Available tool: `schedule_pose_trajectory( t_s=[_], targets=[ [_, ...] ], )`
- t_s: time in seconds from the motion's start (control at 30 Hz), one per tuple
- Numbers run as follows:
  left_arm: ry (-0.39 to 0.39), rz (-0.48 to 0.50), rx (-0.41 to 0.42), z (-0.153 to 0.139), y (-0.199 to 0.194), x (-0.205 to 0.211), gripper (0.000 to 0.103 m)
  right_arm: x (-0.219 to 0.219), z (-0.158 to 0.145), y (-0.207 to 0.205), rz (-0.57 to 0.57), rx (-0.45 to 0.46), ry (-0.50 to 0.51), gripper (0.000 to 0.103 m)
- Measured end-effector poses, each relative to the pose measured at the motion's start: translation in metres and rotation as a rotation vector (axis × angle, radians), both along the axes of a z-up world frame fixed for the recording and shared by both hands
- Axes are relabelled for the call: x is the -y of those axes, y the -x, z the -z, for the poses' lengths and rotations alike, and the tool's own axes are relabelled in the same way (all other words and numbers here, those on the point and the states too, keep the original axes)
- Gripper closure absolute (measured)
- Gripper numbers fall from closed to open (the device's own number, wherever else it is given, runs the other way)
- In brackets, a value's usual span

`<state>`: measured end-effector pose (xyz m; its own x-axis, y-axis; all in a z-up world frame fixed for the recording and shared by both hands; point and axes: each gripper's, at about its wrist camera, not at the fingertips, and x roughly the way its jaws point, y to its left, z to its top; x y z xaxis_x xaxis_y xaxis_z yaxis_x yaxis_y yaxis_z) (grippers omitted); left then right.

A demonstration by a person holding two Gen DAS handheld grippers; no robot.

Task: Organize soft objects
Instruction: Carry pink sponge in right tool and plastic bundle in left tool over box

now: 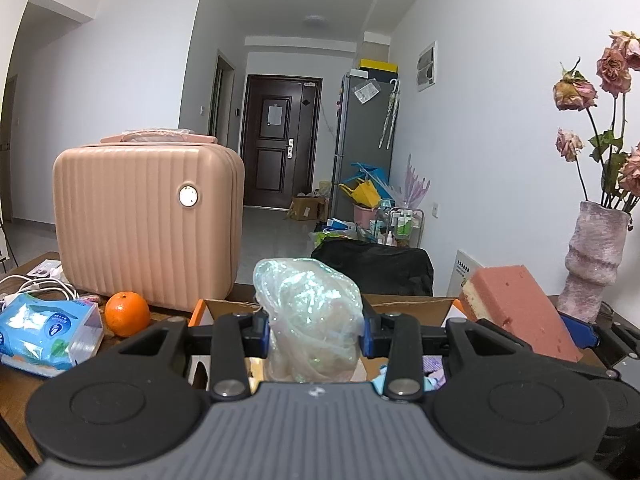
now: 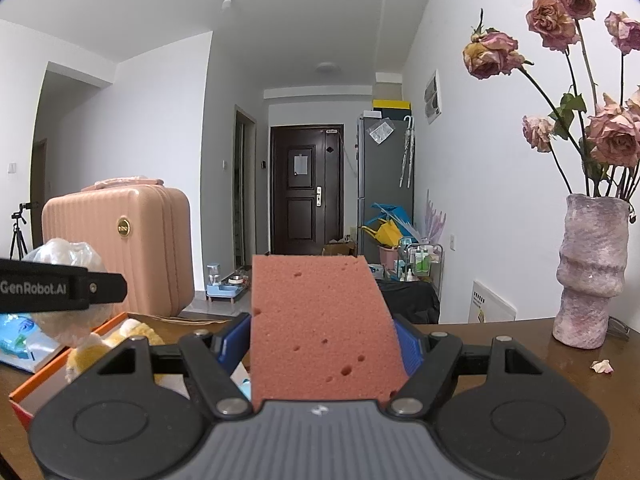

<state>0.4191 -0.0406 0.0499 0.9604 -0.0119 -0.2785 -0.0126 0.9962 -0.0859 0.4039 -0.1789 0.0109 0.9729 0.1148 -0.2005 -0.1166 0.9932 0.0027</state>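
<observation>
My left gripper (image 1: 314,332) is shut on a crumpled clear plastic bag (image 1: 310,312) and holds it above an open orange-edged cardboard box (image 1: 224,308). My right gripper (image 2: 320,344) is shut on a pink sponge block (image 2: 320,320), which also shows in the left wrist view (image 1: 520,312) at the right. In the right wrist view the left gripper's side and the bag (image 2: 68,260) are at the left, over the box (image 2: 24,396), where a yellow plush toy (image 2: 120,340) lies.
A pink hard case (image 1: 148,220) stands at the back left of the wooden table (image 2: 540,360). An orange (image 1: 127,314), a blue tissue pack (image 1: 44,332) and white cables lie at the left. A purple vase (image 2: 592,268) with dried roses stands at the right.
</observation>
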Motion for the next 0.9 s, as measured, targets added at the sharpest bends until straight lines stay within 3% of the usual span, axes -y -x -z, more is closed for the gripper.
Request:
schedule_pose_trajectory(
  t_s=[0.67,0.9],
  targets=[
    [-0.039,0.014,-0.015,0.009,-0.038,0.001,0.064,-0.007,0.009,-0.038,-0.025,-0.024,0.038,0.03],
    [-0.042,0.025,-0.035,0.014,-0.046,0.0,0.064,-0.008,0.016,-0.049,-0.012,-0.077,0.051,0.03]
  ],
)
